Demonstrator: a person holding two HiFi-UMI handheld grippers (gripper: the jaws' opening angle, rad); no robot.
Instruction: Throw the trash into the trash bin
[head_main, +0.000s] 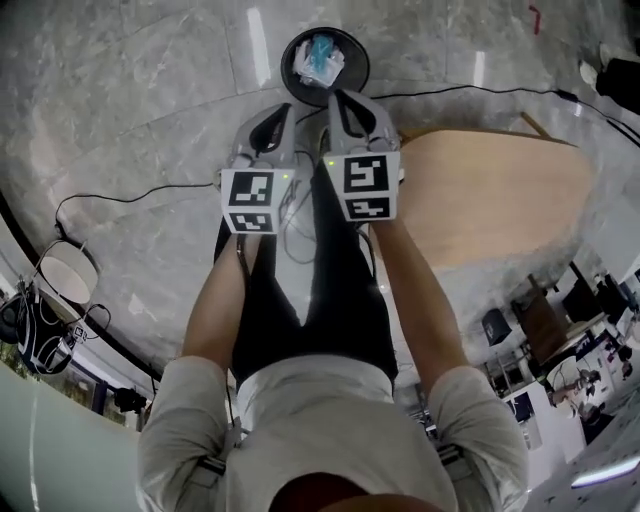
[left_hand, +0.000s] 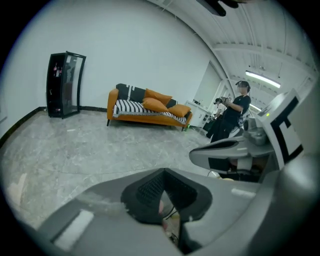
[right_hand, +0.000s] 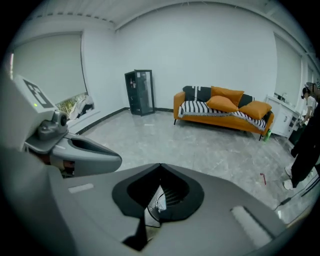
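In the head view the trash bin (head_main: 289, 62) stands on the floor at the top centre of the frame, with crumpled blue-and-white trash (head_main: 320, 58) already lying inside it. Both grippers are held side by side below it in the frame, their tips aimed toward it. The right gripper (head_main: 338, 100) reaches a little closer to the bin's rim than the left gripper (head_main: 283, 112). A wooden surface (head_main: 490, 200) lies off to the right, apart from the bin.

In the left gripper view the left gripper (left_hand: 165, 172) has its jaws pressed together at the tips with nothing pinched between them. It looks out across bare floor to an orange sofa (left_hand: 147, 107) (the bin is not in this view).

In the right gripper view the right gripper (right_hand: 160, 167) likewise has its jaws closed tip to tip and empty, and the bin is again out of sight, somewhere below the frame.

Judging by this, the throwing looks done. Any further drop would go straight ahead and down from the tips.
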